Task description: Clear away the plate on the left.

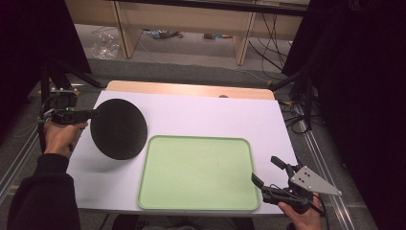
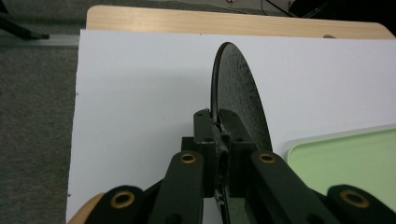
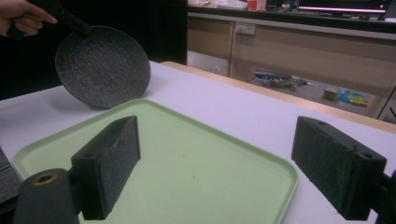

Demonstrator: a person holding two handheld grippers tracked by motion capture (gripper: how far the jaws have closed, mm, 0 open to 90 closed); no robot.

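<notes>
Spreading across most of the high view, the white-covered bench (image 1: 201, 115) carries a pale green tray (image 1: 198, 173) at its near middle, and the tray is bare: nothing lies in it. At about ten o'clock from the tray, a black round plate (image 1: 118, 128) hangs tilted off the bench, its lower edge near the tray's far-left corner. The left gripper (image 1: 91, 114) is clamped on the plate's rim at its nine o'clock side, jaws pressed tight on the thin edge as the left gripper view shows. At five o'clock from the tray, the right gripper (image 1: 268, 172) rests low at the bench edge, jaws spread wide with nothing between them.

Judging from the hold, the main risk is the plate pivoting or slipping: a thin rim pinched at one point bears the whole weight, so a quick swing could twist it loose. Lowered carelessly, its edge could also strike the tray's raised lip and shove the tray.
</notes>
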